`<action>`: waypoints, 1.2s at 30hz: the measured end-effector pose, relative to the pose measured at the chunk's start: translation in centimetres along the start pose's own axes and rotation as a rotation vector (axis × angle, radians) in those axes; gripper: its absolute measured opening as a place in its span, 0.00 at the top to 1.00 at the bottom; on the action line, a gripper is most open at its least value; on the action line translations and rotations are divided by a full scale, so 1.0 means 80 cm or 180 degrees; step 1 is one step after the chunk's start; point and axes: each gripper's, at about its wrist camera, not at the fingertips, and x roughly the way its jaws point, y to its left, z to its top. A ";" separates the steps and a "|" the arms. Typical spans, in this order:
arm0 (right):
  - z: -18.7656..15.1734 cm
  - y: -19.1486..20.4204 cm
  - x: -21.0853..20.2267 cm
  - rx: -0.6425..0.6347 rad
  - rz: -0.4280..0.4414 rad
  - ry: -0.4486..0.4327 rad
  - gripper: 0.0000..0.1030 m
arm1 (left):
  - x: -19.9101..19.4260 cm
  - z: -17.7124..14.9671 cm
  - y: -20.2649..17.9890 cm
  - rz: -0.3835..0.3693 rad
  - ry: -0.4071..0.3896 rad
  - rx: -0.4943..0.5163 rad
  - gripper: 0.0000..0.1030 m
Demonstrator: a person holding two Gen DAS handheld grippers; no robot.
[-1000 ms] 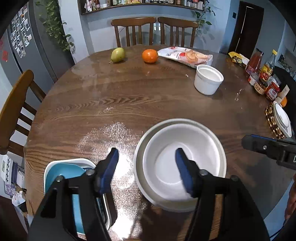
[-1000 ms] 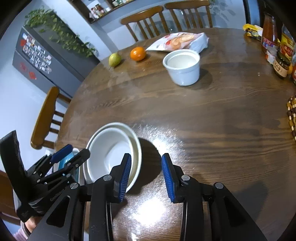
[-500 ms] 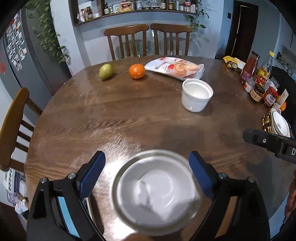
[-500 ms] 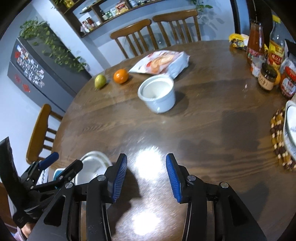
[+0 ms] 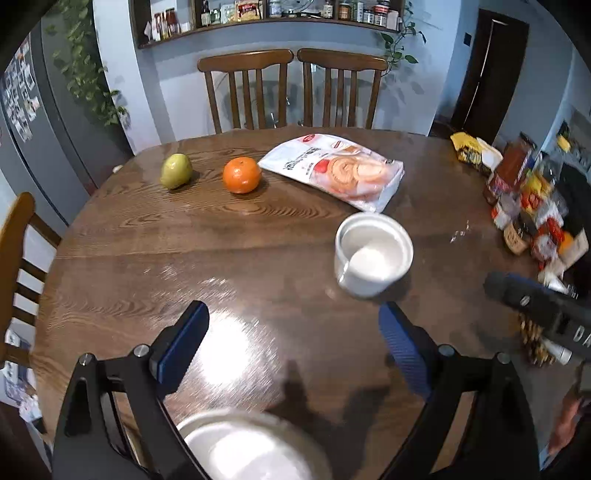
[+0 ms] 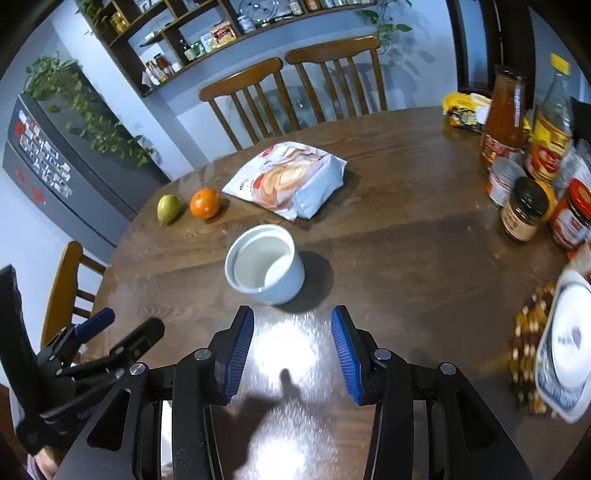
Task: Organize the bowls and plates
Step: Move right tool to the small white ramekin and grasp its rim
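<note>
Left gripper (image 5: 291, 328): jaws have just been opening, now spread wide over bare table (image 5: 147, 251), nothing between them.
Right gripper (image 6: 291, 332): jaws part-open, empty.
White cup-like bowl (image 6: 265, 264): upright, just beyond right gripper.
Stacked bowls (image 5: 251, 446): blurred, apparently nested, at near table edge.

Overhead glare whitens the table (image 5: 122, 258); edges bend and blur, corners go dark.

A home dining room: round wooden table (image 5: 147, 258), chairs (image 5: 245, 88), pantry shelf (image 5: 266, 14), magnet-covered fridge (image 6: 40, 162).
</note>
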 end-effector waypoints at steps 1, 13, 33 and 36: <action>0.007 -0.002 0.007 -0.0001 0.0028 0.0025 0.57 | 0.007 0.007 -0.003 -0.0004 -0.0005 0.0007 0.10; 0.059 -0.021 0.120 0.0108 0.0391 0.0394 0.57 | 0.099 0.030 -0.027 0.0110 0.0311 -0.0013 0.22; 0.061 -0.024 0.157 0.0081 0.0514 0.0567 0.80 | 0.131 0.038 -0.055 0.0053 0.0372 0.0201 0.81; 0.061 -0.027 0.158 0.0097 0.0514 0.0563 0.83 | 0.133 0.038 -0.062 0.0055 0.0365 0.0253 0.88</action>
